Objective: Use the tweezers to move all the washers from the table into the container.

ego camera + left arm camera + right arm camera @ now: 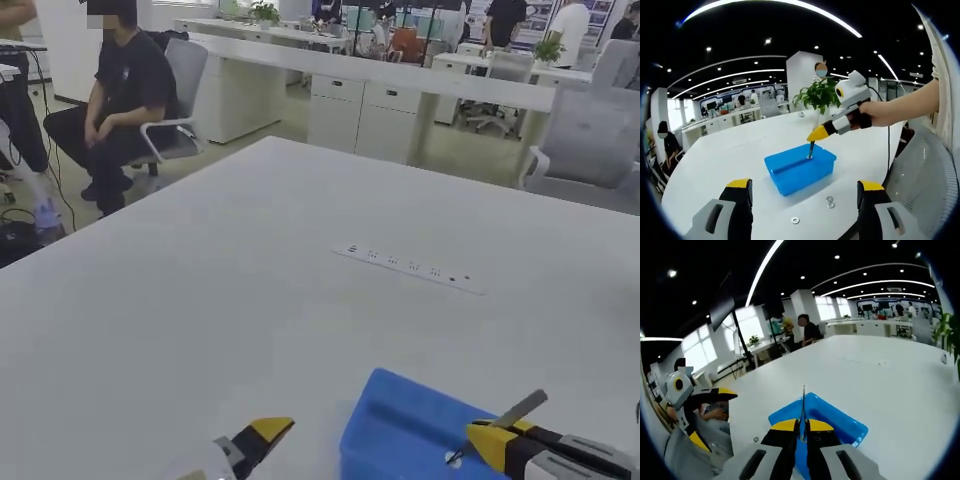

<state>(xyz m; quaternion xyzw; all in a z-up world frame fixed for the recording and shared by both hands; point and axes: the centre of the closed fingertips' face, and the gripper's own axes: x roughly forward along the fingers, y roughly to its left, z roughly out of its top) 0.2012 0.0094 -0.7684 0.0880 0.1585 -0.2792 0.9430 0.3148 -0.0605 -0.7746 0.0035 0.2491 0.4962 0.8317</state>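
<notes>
Pinching tweezers over blue container, right tongs; left tongs wide apart

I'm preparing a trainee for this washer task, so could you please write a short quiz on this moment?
1. True or false: the left gripper holds the tweezers.
2. How many washers lie on the table in the left gripper view?
3. Where do the tweezer tips point? A) up at the ceiling B) down into the blue container C) at a chair

Key:
1. False. The right gripper is shut on them, and the left one's jaws stand wide apart.
2. Three, all beside the container.
3. B
</notes>
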